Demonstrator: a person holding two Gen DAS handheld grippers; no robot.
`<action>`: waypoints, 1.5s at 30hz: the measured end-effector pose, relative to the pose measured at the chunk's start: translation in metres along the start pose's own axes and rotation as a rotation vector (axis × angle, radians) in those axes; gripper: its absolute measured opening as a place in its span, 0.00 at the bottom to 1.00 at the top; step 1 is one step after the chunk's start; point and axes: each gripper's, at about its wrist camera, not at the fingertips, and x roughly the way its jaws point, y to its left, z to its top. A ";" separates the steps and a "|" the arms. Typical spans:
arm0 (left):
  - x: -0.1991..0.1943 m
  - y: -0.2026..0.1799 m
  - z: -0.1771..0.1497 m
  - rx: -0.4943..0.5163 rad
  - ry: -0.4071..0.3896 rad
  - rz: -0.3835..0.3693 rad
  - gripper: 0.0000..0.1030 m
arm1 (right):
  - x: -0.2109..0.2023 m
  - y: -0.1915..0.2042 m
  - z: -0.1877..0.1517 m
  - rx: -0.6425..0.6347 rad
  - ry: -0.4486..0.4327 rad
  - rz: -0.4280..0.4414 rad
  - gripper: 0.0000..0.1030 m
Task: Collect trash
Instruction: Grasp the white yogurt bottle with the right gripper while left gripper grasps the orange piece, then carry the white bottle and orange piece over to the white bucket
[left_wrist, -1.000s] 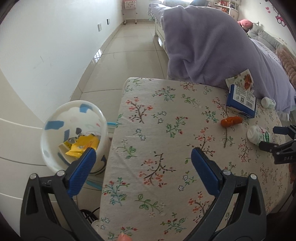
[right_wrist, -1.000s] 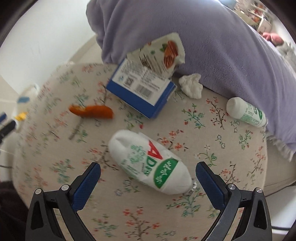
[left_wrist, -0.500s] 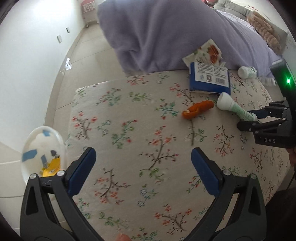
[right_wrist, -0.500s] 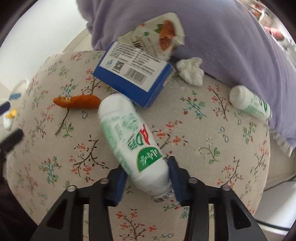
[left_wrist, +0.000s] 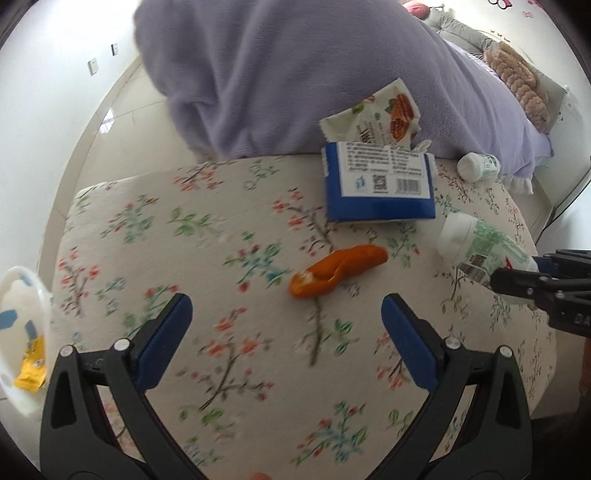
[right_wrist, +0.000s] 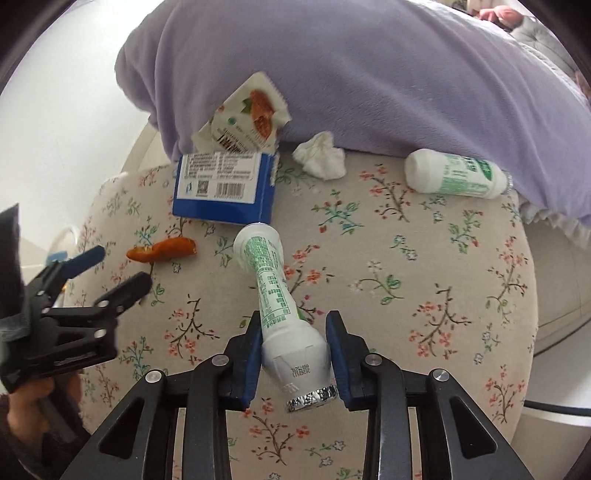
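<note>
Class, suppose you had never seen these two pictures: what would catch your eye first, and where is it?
First, the white bottle pinched near its foil-capped end by the right hand-held gripper, over the flowered table. Next, the orange peel lying ahead of the open left hand-held gripper, with the blue box beyond it at the table's far edge against the purple blanket.

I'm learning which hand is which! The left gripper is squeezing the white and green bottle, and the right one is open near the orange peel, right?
Swap them. In the right wrist view, the right gripper squeezes the bottle; the left gripper is open near the orange peel.
</note>
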 end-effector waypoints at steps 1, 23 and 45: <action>0.002 -0.002 0.001 0.006 -0.004 -0.010 0.94 | -0.003 0.000 -0.001 0.006 -0.004 0.001 0.33; 0.008 -0.028 -0.004 0.099 0.004 -0.128 0.25 | -0.024 -0.009 -0.013 0.091 -0.073 0.014 0.33; -0.041 0.019 -0.025 0.009 -0.037 -0.079 0.25 | -0.042 0.036 -0.018 0.054 -0.118 0.077 0.33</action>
